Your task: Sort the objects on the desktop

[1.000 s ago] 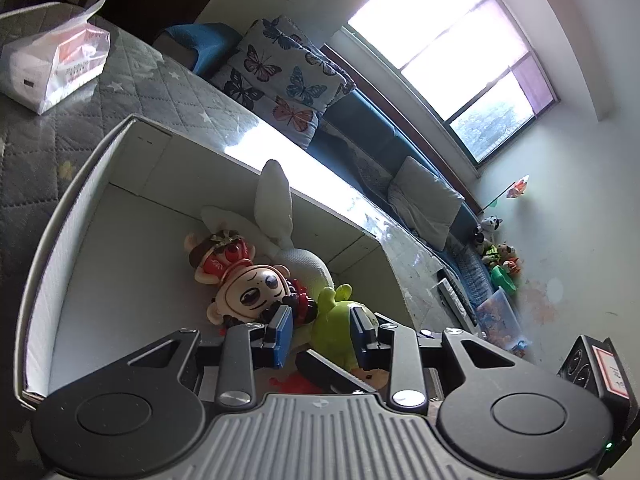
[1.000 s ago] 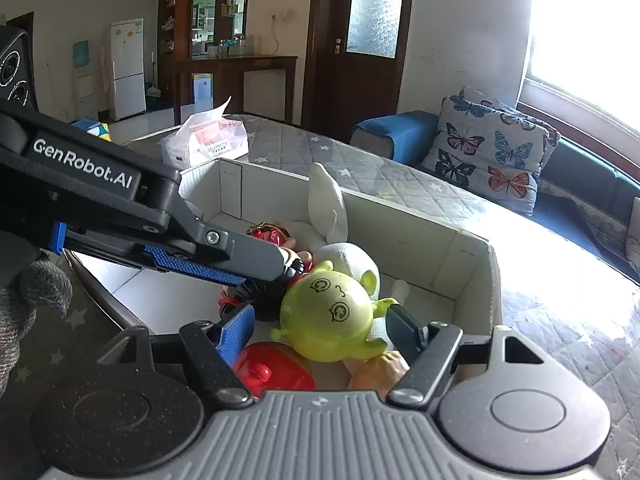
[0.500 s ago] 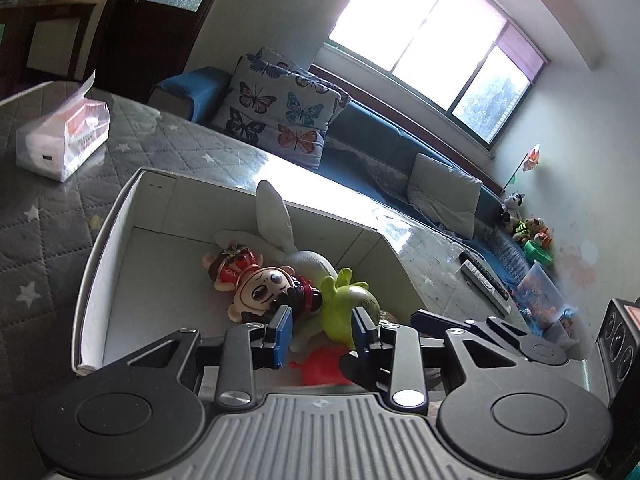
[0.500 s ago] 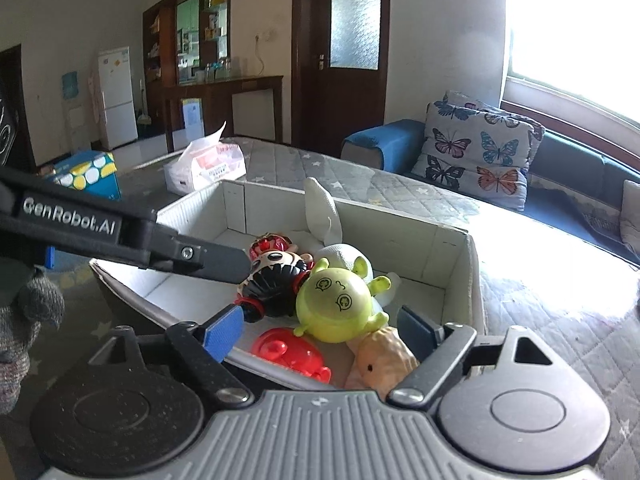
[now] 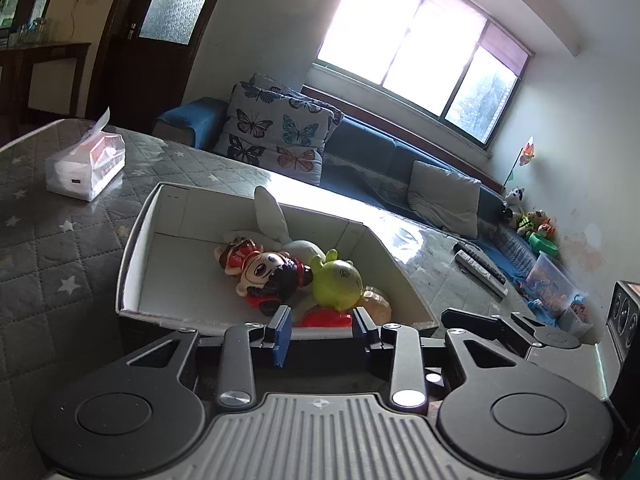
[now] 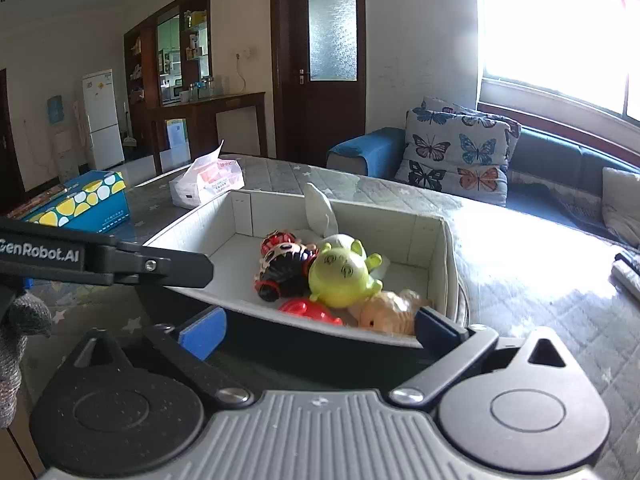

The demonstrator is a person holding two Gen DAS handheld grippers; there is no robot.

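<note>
both grippers, left gripper (image 5: 322,330) and right gripper (image 6: 320,330), have just spread their jaws, nothing between them, while the green toy (image 6: 340,276) in the white box (image 6: 436,244) looks light, squishy, slick: grab its round belly.

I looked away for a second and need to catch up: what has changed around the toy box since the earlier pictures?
Both tools have drawn back from the white box. The right tool, which straddled the green toy, has just been opening its jaws and is empty. The left tool, earlier over the toys, has also been opening, nothing between its jaws. The green toy, the doll and the tissue pack stayed put.
</note>
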